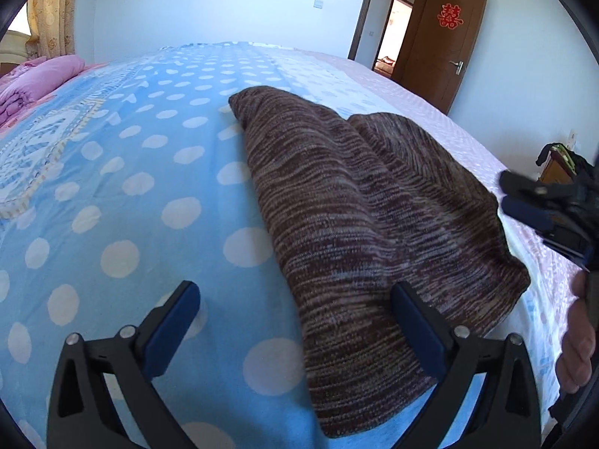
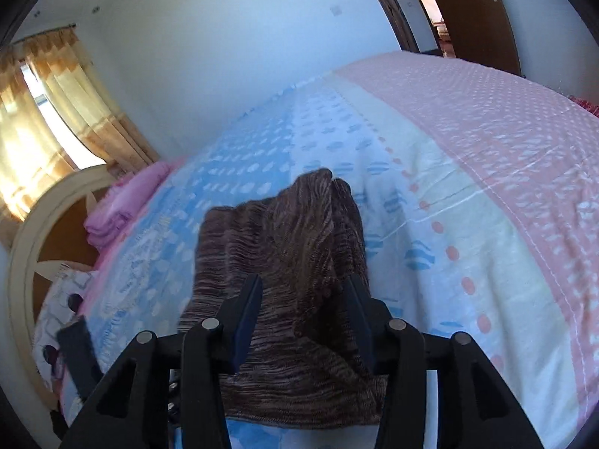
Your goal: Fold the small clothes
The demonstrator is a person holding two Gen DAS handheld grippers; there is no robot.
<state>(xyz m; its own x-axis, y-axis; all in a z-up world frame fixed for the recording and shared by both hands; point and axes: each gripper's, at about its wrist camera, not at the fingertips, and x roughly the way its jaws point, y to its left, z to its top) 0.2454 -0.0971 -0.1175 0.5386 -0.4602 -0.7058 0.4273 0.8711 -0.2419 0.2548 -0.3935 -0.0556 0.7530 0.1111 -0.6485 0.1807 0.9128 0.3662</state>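
Observation:
A brown striped knit garment (image 1: 359,217) lies folded on the blue polka-dot bed sheet (image 1: 112,187). My left gripper (image 1: 294,293) hovers low at the garment's near left edge with its jaws spread wide. Its right finger (image 1: 415,321) is over the knit and its left finger (image 1: 176,318) is over bare sheet; nothing is pinched. My right gripper (image 1: 522,196) sits off the garment's right edge, held by a hand (image 1: 576,336). In the right wrist view the right gripper (image 2: 303,286) stands part open above the garment (image 2: 284,247), with its pads off the cloth.
A folded pink blanket (image 1: 41,78) lies at the far left near the cream headboard (image 2: 26,262) and a patterned pillow (image 2: 63,299). The sheet turns pink (image 2: 505,131) on the right side. A brown door (image 1: 441,56) stands open beyond the bed.

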